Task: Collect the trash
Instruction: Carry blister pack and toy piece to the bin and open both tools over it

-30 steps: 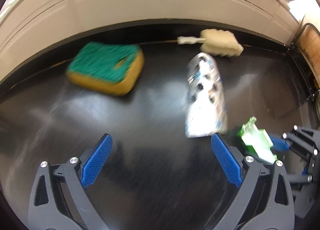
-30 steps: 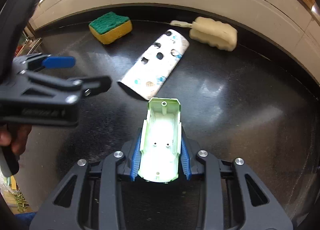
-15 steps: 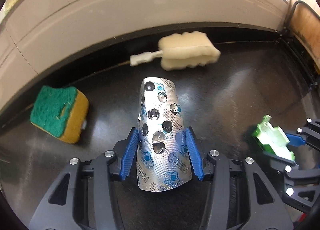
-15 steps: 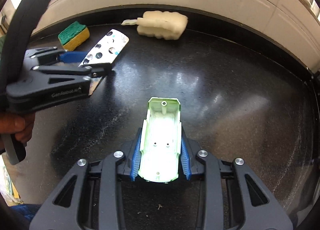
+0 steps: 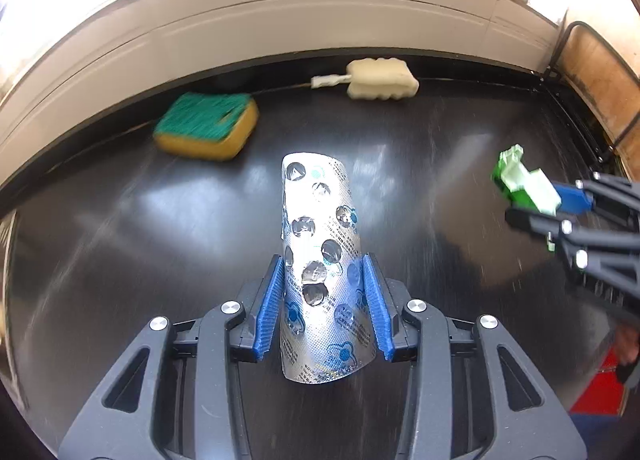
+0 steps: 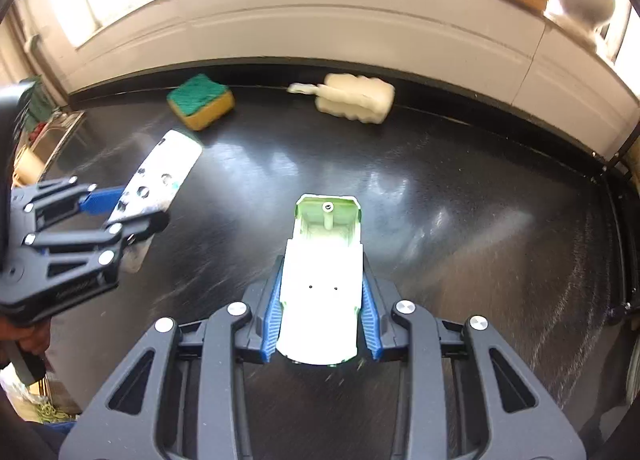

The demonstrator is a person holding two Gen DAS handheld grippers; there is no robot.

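Observation:
A silver blister pack (image 5: 316,219) with popped pockets stands between the blue pads of my left gripper (image 5: 322,258). The jaws are closing and the pads press on its two long edges, holding it off the black counter (image 5: 120,244). From the right wrist view, the same pack (image 6: 168,167) sticks out of the left gripper (image 6: 136,207) at the left. My right gripper (image 6: 322,260) is shut on a green and white plastic piece (image 6: 326,227), also above the counter. In the left wrist view, that piece (image 5: 516,175) shows in the right gripper (image 5: 536,203) at the right.
A green and yellow sponge (image 5: 208,125) and a cream foam brush head (image 5: 380,79) lie near the counter's back edge under a pale wall. A wire rack (image 5: 580,59) stands at the right end. A hand (image 6: 24,340) holds the left gripper's handle.
My left gripper has gone from wide open to shut on the blister pack and has lifted it off the counter. The right gripper has risen with the plastic piece still held.

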